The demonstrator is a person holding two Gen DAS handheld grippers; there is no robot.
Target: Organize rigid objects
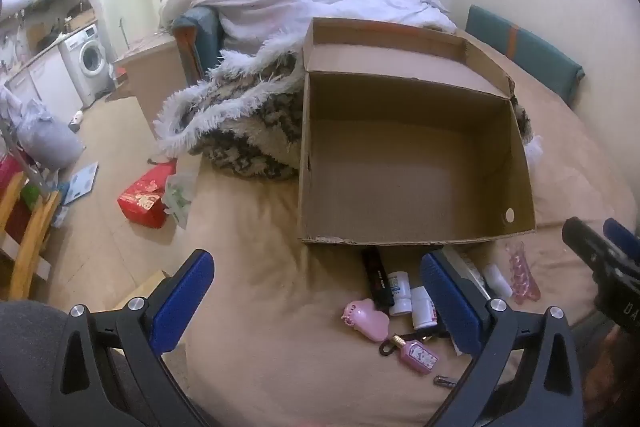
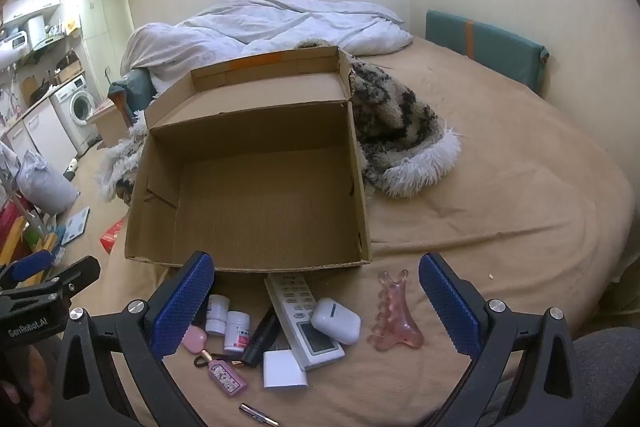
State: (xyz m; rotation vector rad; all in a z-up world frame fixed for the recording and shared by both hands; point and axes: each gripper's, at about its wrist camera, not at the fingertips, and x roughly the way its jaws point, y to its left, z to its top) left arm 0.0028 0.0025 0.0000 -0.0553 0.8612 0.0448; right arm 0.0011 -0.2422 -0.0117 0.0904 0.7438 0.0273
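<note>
An open empty cardboard box (image 2: 256, 203) stands on the bed; it also shows in the left wrist view (image 1: 412, 163). In front of it lie small items: a white remote (image 2: 300, 319), a white earbud case (image 2: 336, 319), a pink ridged massager (image 2: 394, 315), two white pill bottles (image 2: 228, 319), a black tube (image 2: 262, 337), a pink perfume bottle (image 2: 226, 375), a pink heart-shaped case (image 1: 366, 319) and a white card (image 2: 282, 369). My right gripper (image 2: 316, 299) is open above them, holding nothing. My left gripper (image 1: 316, 295) is open and empty, left of the pile.
A patterned fluffy blanket (image 2: 392, 131) lies behind the box, a white duvet (image 2: 272, 27) beyond it. A teal cushion (image 2: 486, 47) leans on the wall. On the floor at left are a red box (image 1: 146, 199), a scale (image 1: 82, 181) and a washing machine (image 1: 90, 61).
</note>
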